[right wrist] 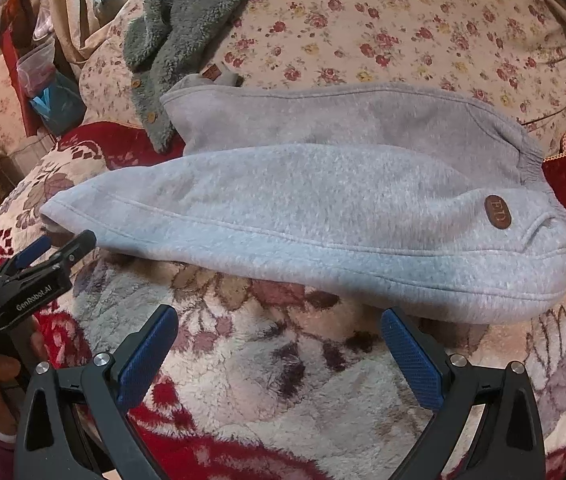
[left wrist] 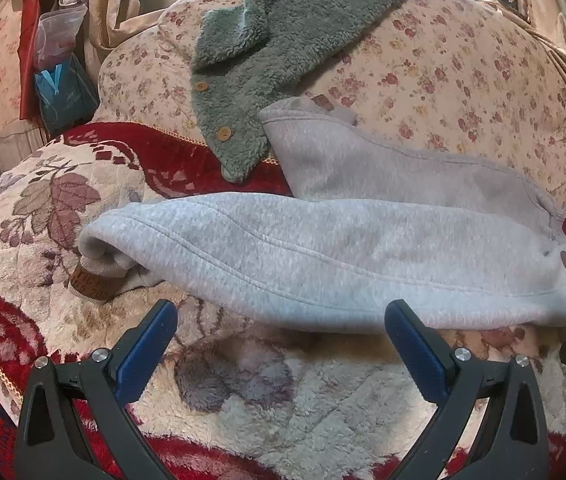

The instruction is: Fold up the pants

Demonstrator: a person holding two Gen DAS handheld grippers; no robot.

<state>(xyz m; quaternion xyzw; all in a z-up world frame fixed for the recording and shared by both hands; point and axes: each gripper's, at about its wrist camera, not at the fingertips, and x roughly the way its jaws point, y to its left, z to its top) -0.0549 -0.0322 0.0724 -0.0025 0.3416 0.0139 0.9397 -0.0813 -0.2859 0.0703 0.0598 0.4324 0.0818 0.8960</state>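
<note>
Grey fleece pants (left wrist: 323,248) lie on a red and cream floral blanket (left wrist: 243,392), one leg laid over the other, cuffs at the left, waistband with a brown oval patch (right wrist: 498,211) at the right. They also show in the right wrist view (right wrist: 323,208). My left gripper (left wrist: 281,320) is open and empty, just in front of the pants' near edge. My right gripper (right wrist: 279,326) is open and empty, also just short of the near edge. The left gripper shows in the right wrist view (right wrist: 39,264) near the cuff end.
A green fleece jacket (left wrist: 275,52) with wooden buttons lies behind the pants on a floral quilt (left wrist: 463,72). A plastic bag and a blue bag (left wrist: 63,88) stand at the far left. A window is at the back.
</note>
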